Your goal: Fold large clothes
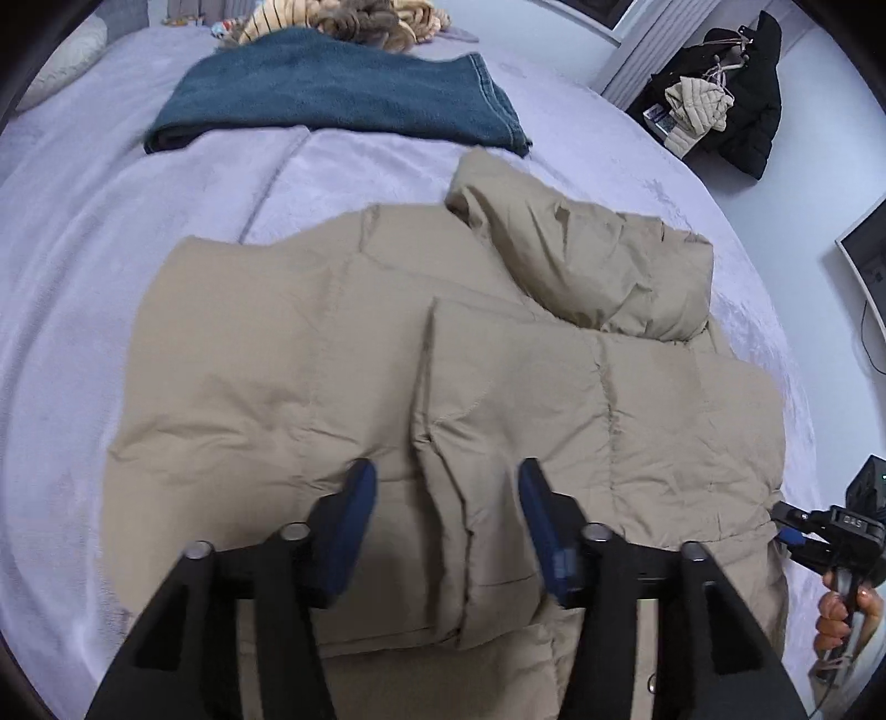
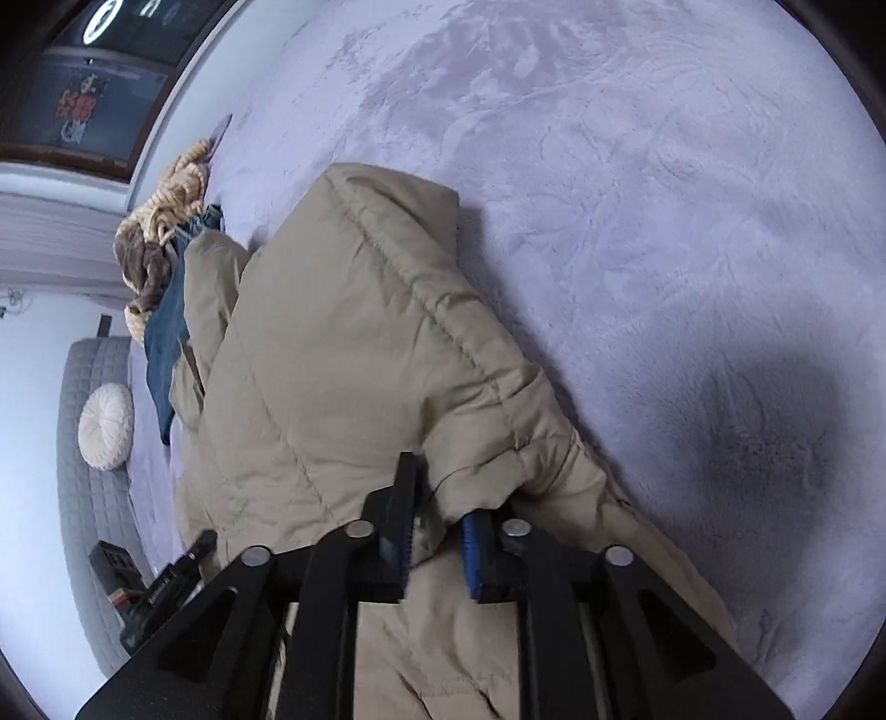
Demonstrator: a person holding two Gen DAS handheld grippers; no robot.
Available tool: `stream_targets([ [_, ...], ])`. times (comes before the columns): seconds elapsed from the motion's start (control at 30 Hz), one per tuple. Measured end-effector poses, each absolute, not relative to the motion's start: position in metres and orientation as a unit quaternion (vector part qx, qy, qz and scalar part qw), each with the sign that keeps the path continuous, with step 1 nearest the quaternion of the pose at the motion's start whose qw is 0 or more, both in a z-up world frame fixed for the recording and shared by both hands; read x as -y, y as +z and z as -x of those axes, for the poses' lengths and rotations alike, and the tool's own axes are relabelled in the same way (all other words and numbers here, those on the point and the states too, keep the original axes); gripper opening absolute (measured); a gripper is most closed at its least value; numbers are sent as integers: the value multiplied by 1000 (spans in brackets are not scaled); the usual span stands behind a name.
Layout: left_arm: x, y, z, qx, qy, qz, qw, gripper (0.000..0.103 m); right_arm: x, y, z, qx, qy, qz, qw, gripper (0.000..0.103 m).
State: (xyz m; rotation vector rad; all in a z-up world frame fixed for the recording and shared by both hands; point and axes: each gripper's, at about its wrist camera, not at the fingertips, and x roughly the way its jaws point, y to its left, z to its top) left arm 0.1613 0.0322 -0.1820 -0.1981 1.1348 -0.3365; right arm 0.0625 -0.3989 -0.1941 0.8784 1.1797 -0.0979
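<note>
A beige puffer jacket (image 1: pixel 288 360) lies spread on the lavender bed cover (image 1: pixel 83 249), its hood (image 1: pixel 598 260) bunched at the far right and one side folded over the middle. My left gripper (image 1: pixel 447 471) hovers open over the jacket's near part, with nothing between its blue pads. In the right wrist view the jacket (image 2: pixel 343 360) fills the centre. My right gripper (image 2: pixel 440 493) is at its near edge, jaws partly apart with a puffy fold of the jacket lying between them. The right gripper (image 1: pixel 789 526) also shows at the jacket's right edge, held by a hand (image 1: pixel 836 615).
A folded dark teal garment (image 1: pixel 343 94) lies beyond the jacket, with a heap of striped and brown clothes (image 1: pixel 360 22) behind it. Dark coats (image 1: pixel 736 99) hang past the bed's right side. A round white cushion (image 2: pixel 105 426) leans on a grey headboard. Bare bed cover (image 2: pixel 664 221) stretches to the right.
</note>
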Motion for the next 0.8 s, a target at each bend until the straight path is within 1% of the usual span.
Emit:
stream_targets([
  [0.03,-39,-173,-159,-523,-159,92,832,61,397,-185,-58,-540,-39,-385,747,45],
  [0.1,-49,-162,-160,-518,-159,101,834,61,396,-167,-50,-539,-32,-349,766,45],
  [0.13,-52,-157,-160,-514,-162,106,835,59,397,-157,-44,-530,-35,-333,779,45],
  [0.17,-54,-152,-161,-509,-170,111,836,51,399,-147,-41,-514,-43,-318,796,45],
  [0.2,-53,-148,-162,-507,-178,112,836,38,401,-138,-41,-499,-49,-308,808,44],
  [0.23,-49,-146,-163,-507,-188,112,834,35,404,-131,-44,-483,-53,-302,820,33],
  [0.27,-43,-145,-165,-507,-202,112,830,35,407,-127,-50,-478,-55,-300,824,15],
  [0.3,-35,-145,-164,-506,-214,107,829,35,408,-126,-58,-477,-57,-299,825,11],
  [0.37,-16,-150,-161,-510,-230,77,825,35,407,-127,-77,-474,-50,-291,830,11],
  [0.5,14,-177,-167,-519,-206,-2,830,35,395,-140,-111,-490,-42,-230,839,11],
  [0.6,11,-200,-178,-529,-189,13,827,34,396,-173,-125,-517,-66,-211,827,11],
  [0.67,11,-205,-182,-528,-193,21,827,34,401,-193,-128,-525,-76,-219,819,6],
  [0.8,16,-206,-180,-523,-191,3,831,34,405,-207,-128,-521,-85,-225,819,6],
])
